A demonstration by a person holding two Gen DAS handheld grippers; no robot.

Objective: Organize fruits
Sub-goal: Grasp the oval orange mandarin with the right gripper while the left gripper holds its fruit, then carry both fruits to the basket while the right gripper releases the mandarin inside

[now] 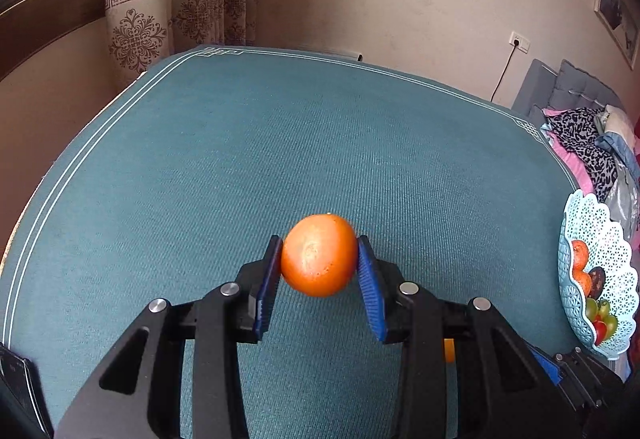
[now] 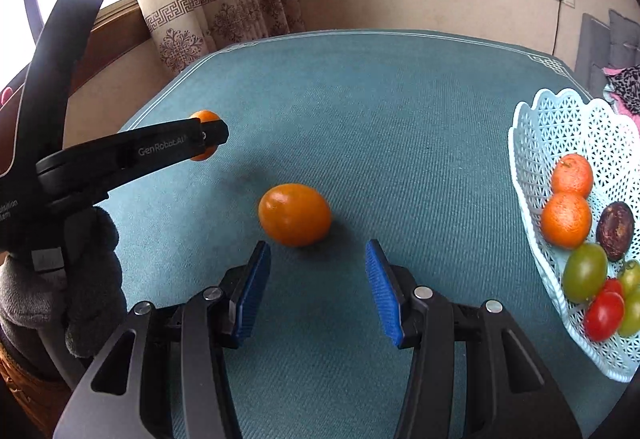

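Observation:
My left gripper [image 1: 320, 242] is shut on an orange [image 1: 318, 255], its blue pads pressing both sides and holding the fruit off the teal tablecloth [image 1: 240, 159]. The right wrist view shows that gripper [image 2: 208, 137] from the side, with the same orange [image 2: 204, 116] at its tip. A second orange [image 2: 295, 214] lies on the cloth just ahead of my right gripper [image 2: 317, 245], slightly left of its centre. That gripper is open with nothing between its pads. A white lattice basket [image 2: 560, 111] stands at the right; it holds two oranges [image 2: 568, 217], a dark fruit [image 2: 615, 229] and red and green tomatoes [image 2: 584, 271].
A person's gloved hand [image 2: 92, 279] holds the left gripper at the left edge. A curtain [image 2: 224, 11] and wall stand behind the table's far edge. Bedding and clothes [image 1: 588, 143] are piled beyond the table's right side, past the basket [image 1: 592, 215].

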